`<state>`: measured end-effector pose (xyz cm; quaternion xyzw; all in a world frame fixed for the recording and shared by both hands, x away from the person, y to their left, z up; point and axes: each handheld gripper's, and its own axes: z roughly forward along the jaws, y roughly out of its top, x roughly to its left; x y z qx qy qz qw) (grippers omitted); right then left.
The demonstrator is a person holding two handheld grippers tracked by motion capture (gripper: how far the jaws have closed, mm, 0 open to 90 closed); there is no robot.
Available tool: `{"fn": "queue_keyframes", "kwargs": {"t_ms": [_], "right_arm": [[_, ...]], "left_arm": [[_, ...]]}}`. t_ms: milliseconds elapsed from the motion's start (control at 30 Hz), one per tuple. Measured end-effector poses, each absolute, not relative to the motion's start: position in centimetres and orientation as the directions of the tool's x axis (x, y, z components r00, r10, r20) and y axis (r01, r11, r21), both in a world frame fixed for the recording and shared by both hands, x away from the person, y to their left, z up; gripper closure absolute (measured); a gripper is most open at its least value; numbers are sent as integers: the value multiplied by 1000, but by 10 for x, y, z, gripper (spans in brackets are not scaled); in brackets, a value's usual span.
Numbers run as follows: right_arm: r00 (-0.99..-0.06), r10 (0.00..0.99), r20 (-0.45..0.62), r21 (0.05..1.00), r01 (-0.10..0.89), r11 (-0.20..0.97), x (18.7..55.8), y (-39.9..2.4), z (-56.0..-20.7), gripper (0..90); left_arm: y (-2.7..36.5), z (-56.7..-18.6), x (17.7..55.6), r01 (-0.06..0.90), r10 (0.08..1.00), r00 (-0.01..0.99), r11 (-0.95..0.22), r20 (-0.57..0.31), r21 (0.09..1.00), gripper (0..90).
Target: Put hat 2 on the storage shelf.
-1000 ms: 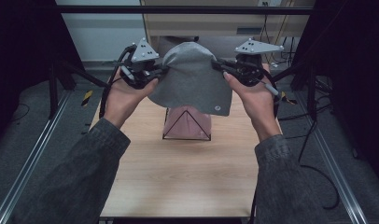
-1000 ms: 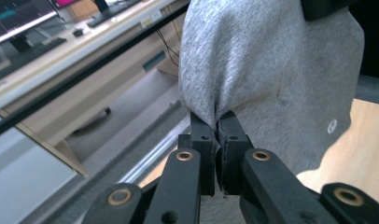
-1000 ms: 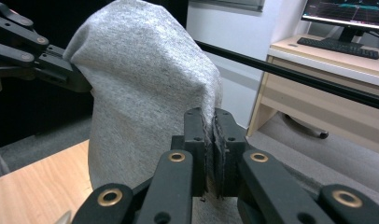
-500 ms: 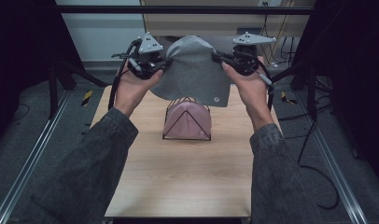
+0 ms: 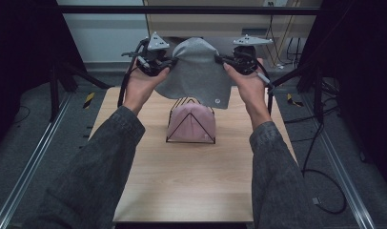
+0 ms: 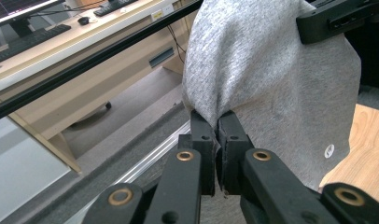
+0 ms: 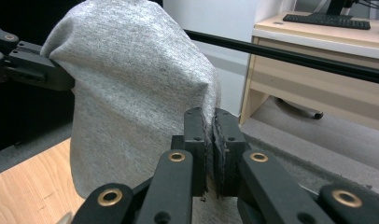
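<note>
A grey knit beanie hangs in the air above the far part of the wooden table, stretched between both grippers. My left gripper is shut on its left edge, and my right gripper is shut on its right edge. In the left gripper view the jaws pinch the grey beanie at my left gripper. In the right gripper view the beanie is pinched by my right gripper. Below it a pink beanie sits over a black wire stand on the table.
A black bar crosses above the table's far edge. Behind it stands a light wooden desk with a keyboard. Metal rails run along both sides of the table, and cables lie on the floor at the right.
Both grippers have lifted the grey beanie higher and farther from me. The pink beanie on the wire stand, earlier partly covered, now shows fully below it.
</note>
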<state>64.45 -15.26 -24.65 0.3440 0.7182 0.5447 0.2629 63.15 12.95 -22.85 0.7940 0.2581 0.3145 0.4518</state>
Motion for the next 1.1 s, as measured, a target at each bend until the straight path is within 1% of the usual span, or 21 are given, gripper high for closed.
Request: {"fn": "queue_keyframes", "kwargs": {"t_ms": [467,967,1100], "right_arm": [[-626,780,-16,959,210,188,644,-149,-248,857],[-616,787,-18,956,220,194,646,-145,-254,857],[-612,791,-17,955,224,194,646,-143,-259,857]], "left_arm": [[131,-233,630,124,699,660,-462,275,878,873],[136,-247,637,140,711,659,-435,244,889,872],[135,-252,638,137,712,656,-438,250,889,871]]}}
